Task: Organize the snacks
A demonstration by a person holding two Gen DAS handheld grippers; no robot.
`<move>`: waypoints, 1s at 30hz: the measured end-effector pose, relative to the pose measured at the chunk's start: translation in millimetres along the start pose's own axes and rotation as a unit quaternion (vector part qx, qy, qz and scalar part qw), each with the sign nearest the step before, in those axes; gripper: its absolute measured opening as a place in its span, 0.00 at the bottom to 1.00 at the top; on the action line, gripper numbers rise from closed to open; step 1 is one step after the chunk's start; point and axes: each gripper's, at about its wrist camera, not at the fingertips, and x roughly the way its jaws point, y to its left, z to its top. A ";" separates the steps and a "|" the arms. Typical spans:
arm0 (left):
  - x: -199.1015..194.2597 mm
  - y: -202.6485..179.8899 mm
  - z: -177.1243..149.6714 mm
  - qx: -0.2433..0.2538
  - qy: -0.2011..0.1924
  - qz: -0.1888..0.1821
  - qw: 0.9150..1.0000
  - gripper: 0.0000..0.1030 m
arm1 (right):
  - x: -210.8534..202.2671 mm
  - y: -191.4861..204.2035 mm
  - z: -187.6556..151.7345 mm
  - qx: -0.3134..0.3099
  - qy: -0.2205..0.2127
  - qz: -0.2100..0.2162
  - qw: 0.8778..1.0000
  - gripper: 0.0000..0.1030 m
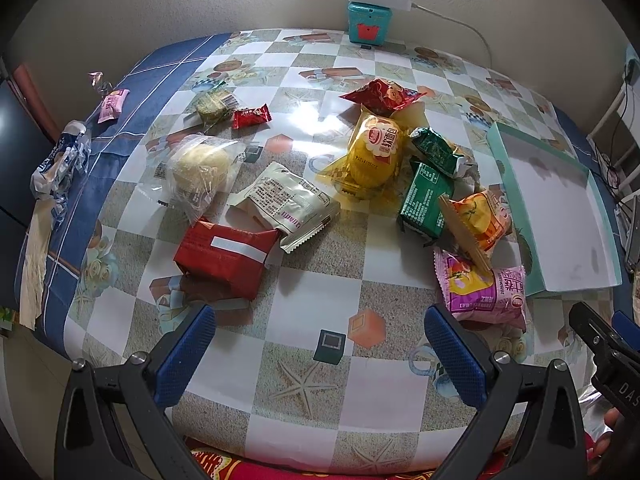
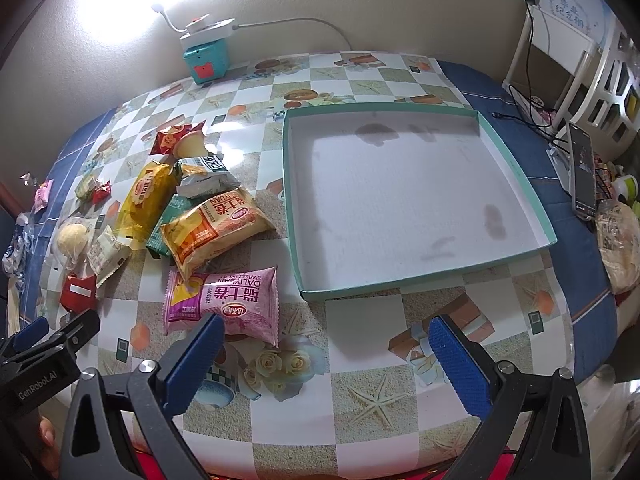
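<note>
Several wrapped snacks lie scattered on the checkered tablecloth: a red pack (image 1: 224, 254), a cream pack (image 1: 286, 204), a yellow cake pack (image 1: 374, 154), green packs (image 1: 424, 200) and a pink Swiss-roll pack (image 2: 222, 300). An empty teal-rimmed box lid (image 2: 516, 168) lies to their right. My left gripper (image 1: 320, 344) hovers open over bare cloth near the table's front, holding nothing. My right gripper (image 2: 326, 354) is open too, its left finger (image 2: 200, 356) just in front of the pink pack, the box beyond.
A teal cube with a white power strip (image 1: 366, 16) stands by the back wall. Small candies (image 1: 112, 104) and a crumpled blue wrapper (image 1: 60, 160) lie at the left edge. A phone (image 2: 582, 170) and a bagged bread (image 2: 618, 240) sit at the right.
</note>
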 end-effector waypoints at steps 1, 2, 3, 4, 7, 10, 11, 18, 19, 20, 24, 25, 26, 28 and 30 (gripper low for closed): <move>0.2 0.1 -0.1 0.000 0.000 0.000 1.000 1.00 | 0.1 0.0 0.0 0.000 0.000 0.000 1.000 1.00; -0.2 0.0 0.1 -0.001 0.000 0.000 1.000 1.00 | 0.1 0.1 -0.1 0.000 0.000 0.000 1.000 1.00; -0.1 0.0 0.0 -0.001 0.000 0.000 1.000 1.00 | 0.1 0.1 -0.1 0.000 0.000 0.000 1.000 1.00; -0.1 -0.2 0.0 -0.001 0.000 0.000 1.000 1.00 | 0.1 0.2 0.1 0.000 0.000 0.000 1.000 1.00; 0.3 0.0 -0.2 -0.002 0.002 0.000 1.000 1.00 | 0.0 0.3 0.2 0.000 0.000 0.000 1.000 1.00; 1.0 0.2 -0.3 -0.003 0.003 0.001 1.000 1.00 | 0.2 0.3 0.0 0.000 0.000 0.000 1.000 1.00; 1.1 0.2 -0.2 -0.003 0.004 0.001 1.000 1.00 | 0.1 0.4 0.3 0.001 0.000 0.000 1.000 1.00; 1.5 0.6 0.1 -0.004 0.006 0.001 1.000 1.00 | 0.2 0.5 0.1 0.000 0.000 0.000 1.000 1.00; 1.5 0.7 0.1 -0.004 0.006 0.001 1.000 1.00 | 0.2 0.6 0.1 0.000 0.000 0.000 1.000 1.00; 1.4 0.6 0.2 -0.004 0.005 0.001 1.000 1.00 | 0.2 0.6 0.2 0.000 0.000 0.000 1.000 1.00; 2.3 0.7 -0.6 -0.005 0.007 0.001 1.000 1.00 | 0.3 0.6 0.1 0.000 0.000 0.000 1.000 1.00; 2.7 1.2 -0.2 -0.005 0.008 0.001 1.000 1.00 | 0.3 0.6 0.2 0.000 0.000 0.000 1.000 1.00; 2.7 1.3 -0.2 -0.005 0.008 0.001 1.000 1.00 | 0.4 0.5 0.1 0.000 0.000 0.000 1.000 1.00; 2.8 1.3 -0.5 -0.005 0.008 0.001 1.000 1.00 | 0.2 0.7 0.3 0.000 0.000 0.000 1.000 1.00; 2.8 1.4 -0.6 -0.005 0.007 0.001 1.000 1.00 | 0.4 0.5 0.1 0.000 0.000 0.000 1.000 1.00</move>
